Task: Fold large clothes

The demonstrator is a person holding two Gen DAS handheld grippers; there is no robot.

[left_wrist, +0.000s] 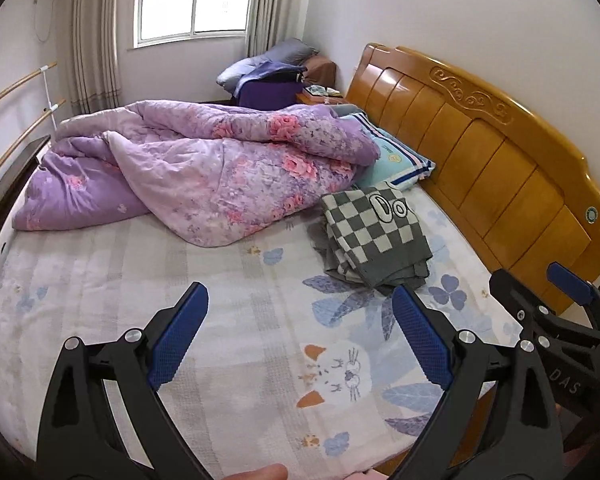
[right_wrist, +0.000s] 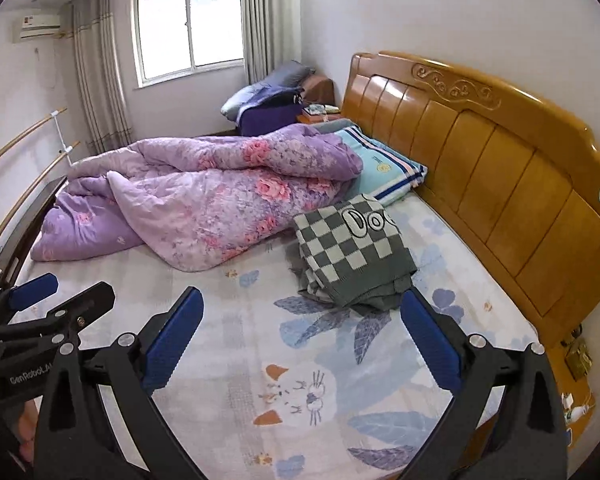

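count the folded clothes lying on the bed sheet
1: the checkered garment lies folded near the headboard, beside the purple quilt and just before the striped pillow. The quilt may hide others.

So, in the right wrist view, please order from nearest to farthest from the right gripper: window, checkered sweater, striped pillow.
From the right gripper:
1. Checkered sweater, on the sheet just ahead.
2. Striped pillow, by the headboard.
3. Window, on the far wall.
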